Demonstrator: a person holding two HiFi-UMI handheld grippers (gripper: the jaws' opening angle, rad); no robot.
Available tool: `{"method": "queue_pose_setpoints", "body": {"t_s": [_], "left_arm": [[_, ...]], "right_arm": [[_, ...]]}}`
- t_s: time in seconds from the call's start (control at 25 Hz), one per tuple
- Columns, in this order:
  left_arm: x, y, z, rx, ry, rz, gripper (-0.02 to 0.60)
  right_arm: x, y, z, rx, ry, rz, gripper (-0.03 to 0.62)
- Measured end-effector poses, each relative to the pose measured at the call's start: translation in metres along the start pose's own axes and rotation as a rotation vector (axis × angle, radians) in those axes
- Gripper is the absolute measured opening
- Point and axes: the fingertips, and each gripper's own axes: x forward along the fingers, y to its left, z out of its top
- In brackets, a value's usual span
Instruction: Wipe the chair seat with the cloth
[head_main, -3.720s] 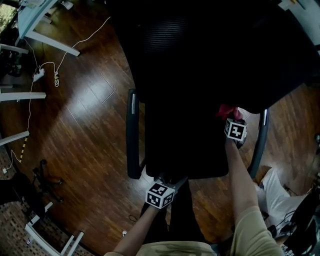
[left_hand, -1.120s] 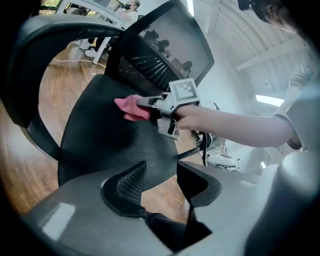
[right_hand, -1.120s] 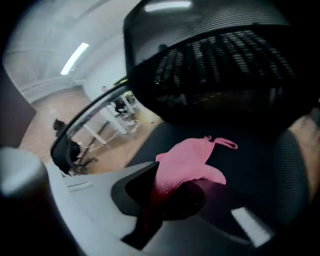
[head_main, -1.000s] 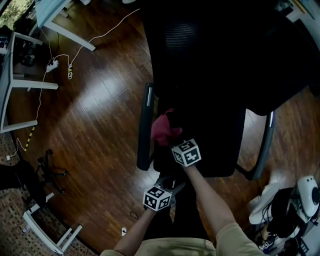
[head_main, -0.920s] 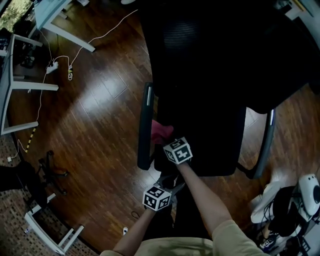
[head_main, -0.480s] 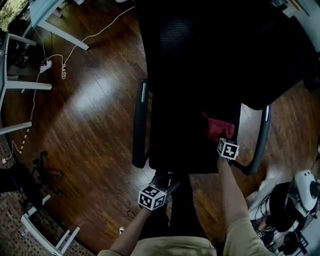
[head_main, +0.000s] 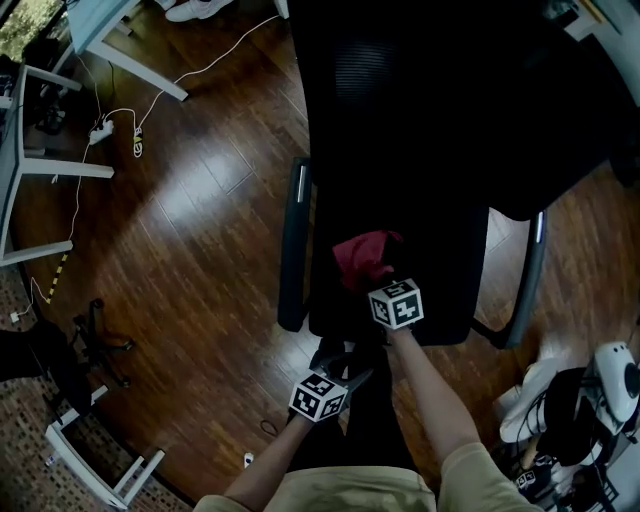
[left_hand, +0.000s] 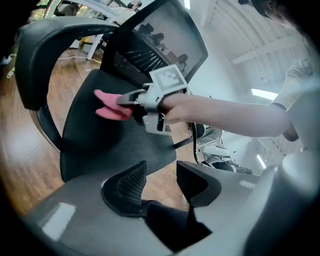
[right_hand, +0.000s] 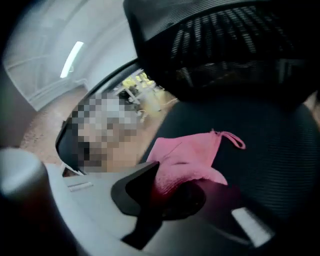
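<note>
The cloth (head_main: 365, 258) is lying pink on the chair seat (head_main: 440, 250), near the front edge, in the middle of the head view. The right gripper (right_hand: 172, 187) is pinching one end of it tight between its jaws. The left gripper (left_hand: 160, 182) is waiting lower in the frame, just off the seat's front, jaws apart and holding nothing. I think the wiping is going on. Next, the cloth needs pressing down flat and sliding across the seat.

Right tool (right_hand: 172, 187) clamps pink cloth (right_hand: 192, 157) on seat (right_hand: 270, 150).
</note>
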Motion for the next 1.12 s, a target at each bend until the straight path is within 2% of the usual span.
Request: {"method": "queue_pose_setpoints", "body": {"t_s": [0.04,0.12,0.16,0.24,0.36,0.48,0.56,0.68,0.72,0.8,0.84,0.88,0.92,1.0,1.04,1.12], "left_arm": [[-0.002,0.003,0.002,0.003,-0.002,0.008,0.175],[-0.008,0.012,0.007,0.007,-0.008,0.028,0.175],[-0.012,0.017,0.01,0.007,-0.013,0.04,0.175],[-0.022,0.027,0.014,0.001,-0.026,0.063,0.175],[-0.03,0.033,0.016,-0.013,-0.035,0.08,0.175],[-0.025,0.029,0.017,-0.018,-0.036,0.069,0.175],[-0.017,0.022,0.019,-0.02,-0.042,0.054,0.175],[-0.004,0.01,0.018,-0.028,-0.049,0.026,0.175],[-0.001,0.007,0.017,-0.019,-0.042,0.02,0.175],[0.002,0.002,0.013,0.028,-0.015,0.021,0.175],[0.001,0.001,0.011,0.052,-0.004,0.024,0.178],[-0.001,0.001,0.011,0.065,0.0,0.029,0.181],[-0.004,0.003,0.01,0.064,-0.003,0.035,0.181],[-0.014,0.013,0.009,0.04,-0.016,0.055,0.181],[-0.019,0.018,0.009,0.027,-0.022,0.067,0.179],[-0.029,0.03,0.007,0.002,-0.03,0.098,0.179]], "right_arm": [[0.022,0.031,0.003,-0.013,0.002,0.067,0.014],[0.059,0.064,0.005,-0.006,0.014,0.126,0.014],[0.074,0.069,0.003,-0.003,0.029,0.125,0.014],[0.086,0.059,-0.008,0.0,0.06,0.064,0.014],[0.048,-0.003,-0.023,0.046,0.046,-0.085,0.014],[-0.029,-0.098,-0.047,0.133,0.016,-0.241,0.014],[-0.089,-0.16,-0.061,0.183,0.011,-0.406,0.014],[-0.172,-0.231,-0.088,0.27,0.071,-0.741,0.014],[-0.186,-0.243,-0.098,0.257,0.117,-0.821,0.014],[-0.192,-0.252,-0.11,0.186,0.201,-0.907,0.014],[-0.185,-0.246,-0.107,0.161,0.214,-0.905,0.014],[-0.168,-0.229,-0.098,0.154,0.189,-0.843,0.014],[-0.14,-0.199,-0.082,0.157,0.13,-0.714,0.014],[-0.071,-0.111,-0.05,0.11,0.023,-0.369,0.014],[-0.039,-0.06,-0.04,0.045,0.021,-0.216,0.014],[0.016,0.032,-0.032,-0.096,0.07,0.009,0.014]]}}
